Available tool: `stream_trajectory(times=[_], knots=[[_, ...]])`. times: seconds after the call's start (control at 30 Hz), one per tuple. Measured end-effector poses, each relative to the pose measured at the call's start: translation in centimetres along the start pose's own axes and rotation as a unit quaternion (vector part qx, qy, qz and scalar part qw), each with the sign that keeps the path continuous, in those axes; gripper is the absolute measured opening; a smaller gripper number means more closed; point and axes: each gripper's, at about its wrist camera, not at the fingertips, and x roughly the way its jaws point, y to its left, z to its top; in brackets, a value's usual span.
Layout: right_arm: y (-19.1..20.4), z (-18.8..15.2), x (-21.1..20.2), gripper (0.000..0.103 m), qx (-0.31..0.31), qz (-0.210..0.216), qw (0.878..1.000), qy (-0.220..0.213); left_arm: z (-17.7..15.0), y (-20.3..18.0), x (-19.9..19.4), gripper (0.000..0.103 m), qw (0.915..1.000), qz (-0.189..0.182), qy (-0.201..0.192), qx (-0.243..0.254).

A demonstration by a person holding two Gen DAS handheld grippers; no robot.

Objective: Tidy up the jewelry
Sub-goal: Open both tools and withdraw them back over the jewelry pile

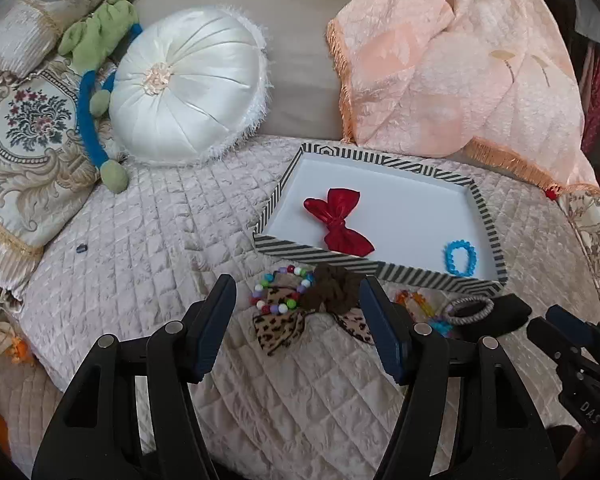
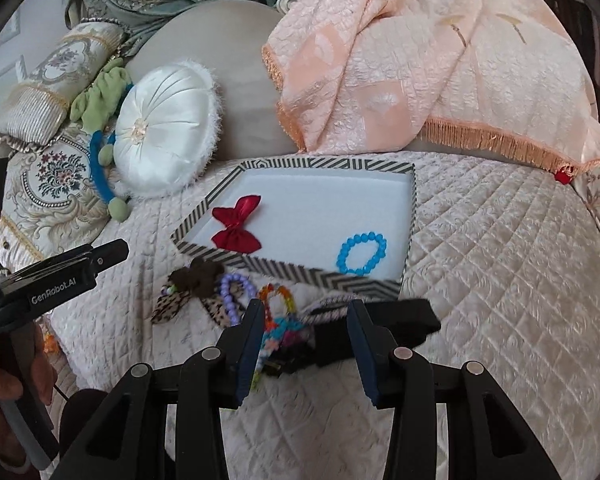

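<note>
In the left wrist view, the black-and-white striped cardboard tray's point(image 1: 320, 254) near wall hides the lower edge of the red satin bow point(image 1: 342, 220). The left gripper's right finger point(image 1: 380, 334) covers part of the leopard-print fabric bow point(image 1: 279, 326). In the right wrist view, the black blurred object point(image 2: 416, 320) beyond the fingers cannot be identified.

On the quilted bedspread point(image 2: 500, 280) sits the tray point(image 2: 328, 165). In it, the bow point(image 2: 235, 228) lies at nine o'clock and the bead bracelet point(image 2: 362, 254) at five. Just before the tray's near wall, at six o'clock, lies a heap of hair bows and bracelets point(image 1: 300, 304). Behind, at ten o'clock, rests the round cushion point(image 2: 167, 128); at one o'clock, the fringed throw point(image 2: 420, 80).
</note>
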Motion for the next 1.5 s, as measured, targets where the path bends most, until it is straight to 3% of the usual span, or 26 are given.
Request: stream_trajectory(times=[0.2,0.3,0.37,0.57,0.87,1.0,1.5], knots=[[0.8,-1.0,-1.4,0.042,-0.006,-0.001,1.0,-0.002,-1.0,-0.2,-2.0,0.064,0.9999,-0.004,-0.012,-0.006],[1.0,-1.3,-2.1,0.058,-0.005,-0.002,1.0,-0.007,-1.5,-0.3,-2.5,0.064,0.9999,-0.003,-0.013,-0.002],[1.1,-1.4,-2.5,0.061,-0.005,-0.004,1.0,-0.014,-1.7,-0.3,-2.6,0.064,0.9999,-0.003,-0.01,-0.002],[1.0,-1.6,-3.3,0.061,-0.009,-0.006,1.0,-0.016,-2.4,1.2,-2.4,0.064,0.9997,-0.014,0.004,-0.018],[-0.3,-2.5,-2.9,0.062,0.003,-0.009,1.0,-0.003,-3.1,6.8,-0.4,0.064,0.9911,-0.039,0.044,-0.119],[-0.8,-2.9,-2.3,0.062,0.007,-0.001,1.0,0.005,-3.2,7.7,0.6,0.064,0.9882,-0.04,0.057,-0.136],[-2.8,-3.4,0.6,0.062,0.024,0.012,0.999,0.044,-2.0,2.1,7.2,0.068,0.9922,-0.076,0.095,-0.028]])
